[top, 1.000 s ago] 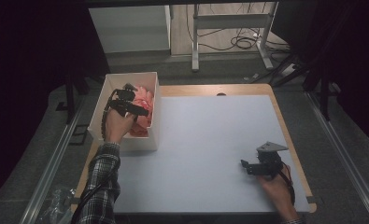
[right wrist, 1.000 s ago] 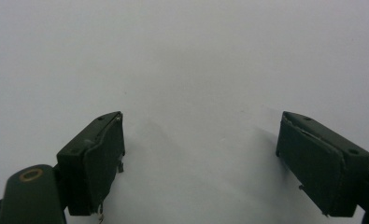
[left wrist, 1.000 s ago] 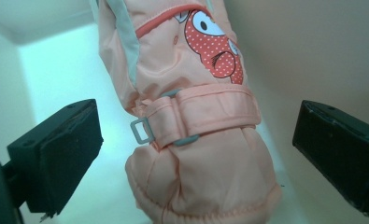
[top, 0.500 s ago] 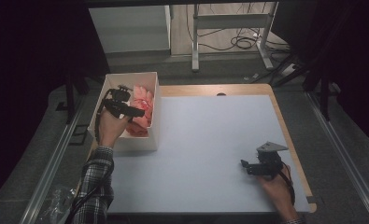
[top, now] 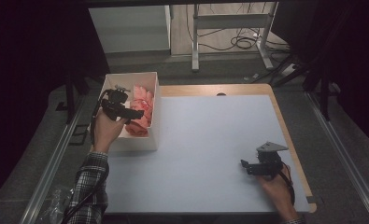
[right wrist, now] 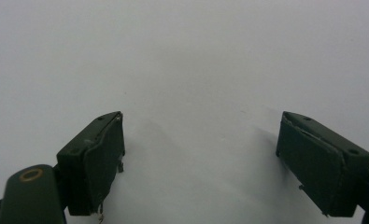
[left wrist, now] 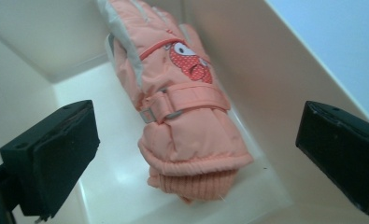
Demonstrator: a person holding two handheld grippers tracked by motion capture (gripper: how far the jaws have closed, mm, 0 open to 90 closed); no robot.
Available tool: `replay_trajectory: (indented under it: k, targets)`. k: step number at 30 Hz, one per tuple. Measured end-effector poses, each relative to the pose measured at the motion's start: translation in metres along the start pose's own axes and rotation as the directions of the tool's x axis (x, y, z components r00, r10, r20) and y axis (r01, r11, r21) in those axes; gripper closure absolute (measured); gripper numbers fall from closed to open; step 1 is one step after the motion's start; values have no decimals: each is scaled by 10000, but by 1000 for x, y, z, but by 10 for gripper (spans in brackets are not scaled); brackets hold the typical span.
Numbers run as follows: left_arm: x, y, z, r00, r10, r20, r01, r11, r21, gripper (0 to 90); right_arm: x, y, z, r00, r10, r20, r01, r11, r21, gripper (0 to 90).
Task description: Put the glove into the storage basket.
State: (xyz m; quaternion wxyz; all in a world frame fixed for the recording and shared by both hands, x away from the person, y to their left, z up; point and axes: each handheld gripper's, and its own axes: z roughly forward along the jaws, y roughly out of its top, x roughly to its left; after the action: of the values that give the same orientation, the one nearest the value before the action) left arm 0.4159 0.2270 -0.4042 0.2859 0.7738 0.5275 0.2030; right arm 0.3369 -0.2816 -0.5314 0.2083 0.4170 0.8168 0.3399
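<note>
I see the left claw (top: 126,113) spread wide above the white box (top: 152,88) at the surface's (top: 210,140) left edge, with a peach-pink glove (left wrist: 182,116) lying inside along the box wall, cuff toward the claw. The right claw (top: 248,166) sits spread apart, low over the bare surface near the right front corner, holding nothing.

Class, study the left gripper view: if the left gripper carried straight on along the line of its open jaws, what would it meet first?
Most likely the peach padded winter glove lying in the white box. The left gripper frames its knitted cuff between open jaws, though the depth is unclear.
</note>
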Motion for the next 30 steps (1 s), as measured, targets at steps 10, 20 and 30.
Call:
replay_trajectory:
  k: [10, 20, 30]
  targets:
    - [-19, 1, -17, 9967, 413, 700, -376, 9979, -523, 3, 0, 0, 0, 10000, -4, 0, 4, 10000, 0, 156]
    - [-44, 4, -25, 9876, 799, 1353, -684, 9938, -876, 3, 0, 0, 0, 10000, 5, -2, -5, 10000, -3, 155]
    - [-73, 5, -24, 9737, 1503, 1711, -1334, 9853, -1063, 1, 0, 0, 0, 10000, 4, -10, -4, 10000, -7, 156]
